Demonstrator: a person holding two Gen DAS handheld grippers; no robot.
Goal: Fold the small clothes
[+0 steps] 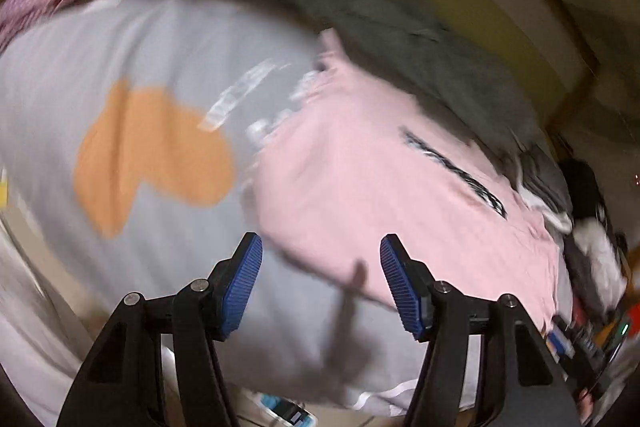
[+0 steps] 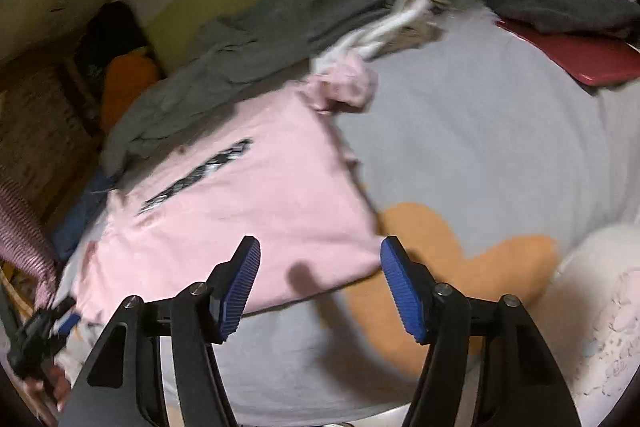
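Two handheld grippers hover over a pink shirt (image 2: 240,211) spread flat on the grey bedsheet (image 2: 480,131), ready for folding. The left gripper (image 1: 321,281) and right gripper (image 2: 320,283) both gape half-open, empty, poised near the shirt's near edge.

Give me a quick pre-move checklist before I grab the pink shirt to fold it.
1. Left gripper empty, jaws apart: ok.
2. Right gripper empty, jaws apart: ok.
3. Pink shirt spread on the grey sheet: ok, mostly flat, though one sleeve is bunched.
4. Near hem free of other items: ok in both views.
5. Far edge clear: not ok, the dark grey garment lies over or against it.
6. Either gripper touching the shirt: cannot tell; both views are motion-blurred and only shadows fall on the cloth.
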